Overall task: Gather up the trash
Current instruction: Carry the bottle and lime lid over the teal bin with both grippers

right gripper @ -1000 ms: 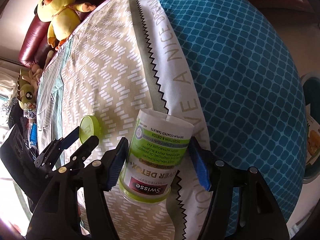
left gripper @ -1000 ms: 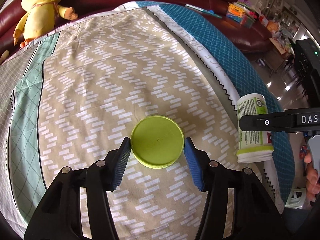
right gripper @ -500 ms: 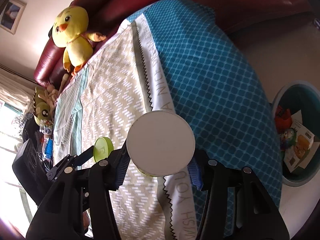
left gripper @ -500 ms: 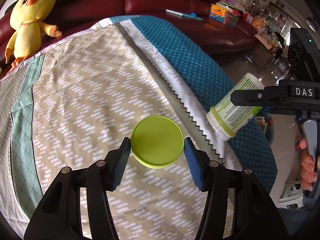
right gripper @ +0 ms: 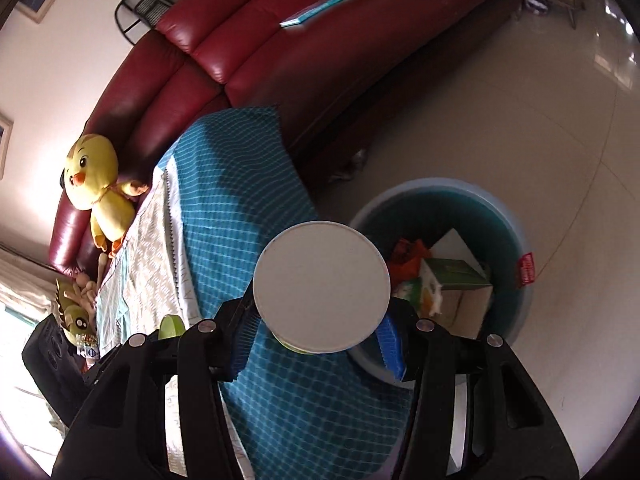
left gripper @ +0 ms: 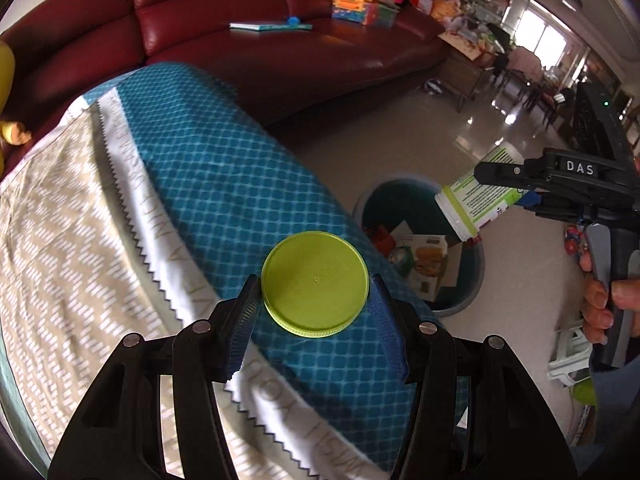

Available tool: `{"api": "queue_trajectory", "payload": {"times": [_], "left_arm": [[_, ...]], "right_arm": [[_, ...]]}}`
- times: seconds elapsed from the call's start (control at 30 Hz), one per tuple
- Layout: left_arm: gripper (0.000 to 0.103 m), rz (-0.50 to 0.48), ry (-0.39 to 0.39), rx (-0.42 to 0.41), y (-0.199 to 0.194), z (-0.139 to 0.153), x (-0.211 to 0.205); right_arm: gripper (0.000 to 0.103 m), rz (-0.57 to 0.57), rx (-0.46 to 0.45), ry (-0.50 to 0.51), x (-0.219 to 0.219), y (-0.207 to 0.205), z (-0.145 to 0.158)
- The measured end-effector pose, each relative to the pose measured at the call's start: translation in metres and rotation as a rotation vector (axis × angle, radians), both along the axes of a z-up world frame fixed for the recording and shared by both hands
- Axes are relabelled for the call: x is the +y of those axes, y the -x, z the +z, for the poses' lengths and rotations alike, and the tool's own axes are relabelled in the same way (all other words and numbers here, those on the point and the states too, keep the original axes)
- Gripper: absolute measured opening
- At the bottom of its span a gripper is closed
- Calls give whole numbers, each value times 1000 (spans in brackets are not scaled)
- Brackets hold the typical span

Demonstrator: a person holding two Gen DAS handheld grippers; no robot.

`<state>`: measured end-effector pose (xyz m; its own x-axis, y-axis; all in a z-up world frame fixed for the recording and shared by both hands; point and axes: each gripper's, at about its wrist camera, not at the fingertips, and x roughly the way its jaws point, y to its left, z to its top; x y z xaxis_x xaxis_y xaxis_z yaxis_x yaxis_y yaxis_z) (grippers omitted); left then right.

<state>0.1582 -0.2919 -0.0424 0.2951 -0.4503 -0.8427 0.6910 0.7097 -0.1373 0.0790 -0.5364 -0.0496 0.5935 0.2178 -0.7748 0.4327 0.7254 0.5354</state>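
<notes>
— Over the blue cloth (left gripper: 224, 184), what did your left tool (left gripper: 314, 300) hold?
— I had it clamped on the green lid (left gripper: 315, 283).
— And the right tool (right gripper: 320, 312)?
— It gripped the white bottle (right gripper: 322, 286), bin (right gripper: 516, 240) at two o'clock.

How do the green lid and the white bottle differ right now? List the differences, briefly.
The green lid is a flat disc; the white bottle is a tall cylinder with a printed label. The lid sits in the left gripper above the blue cloth; the bottle sits in the right gripper, tilted near the trash bin. The lid is all green; the bottle is white with a green label. Both are clamped.
</notes>
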Motion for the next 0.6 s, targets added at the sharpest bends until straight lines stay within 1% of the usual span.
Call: {"api": "queue_trajectory", "payload": {"times": [0.13,0.2,0.37,0.5,0.6], "left_arm": [[56,-55,-21,10,6,-7,-39],[56,-73,-34,14,8,-11,-54],[56,-89,-59,27,8,-20,-76],[56,-85,-74,41,6,-27,-85],[56,-87,-86,46,6,-30,-93]], "right_arm": [[50,-25,21,-41,-26,7,-20],[50,-27,26,-54,-31,6,-28],[50,-18,50,-101,-43,-5,-51],[51,-24,88,-132,-50,-11,-69],[58,-58,110,-136,-60,-9,-78]]}}
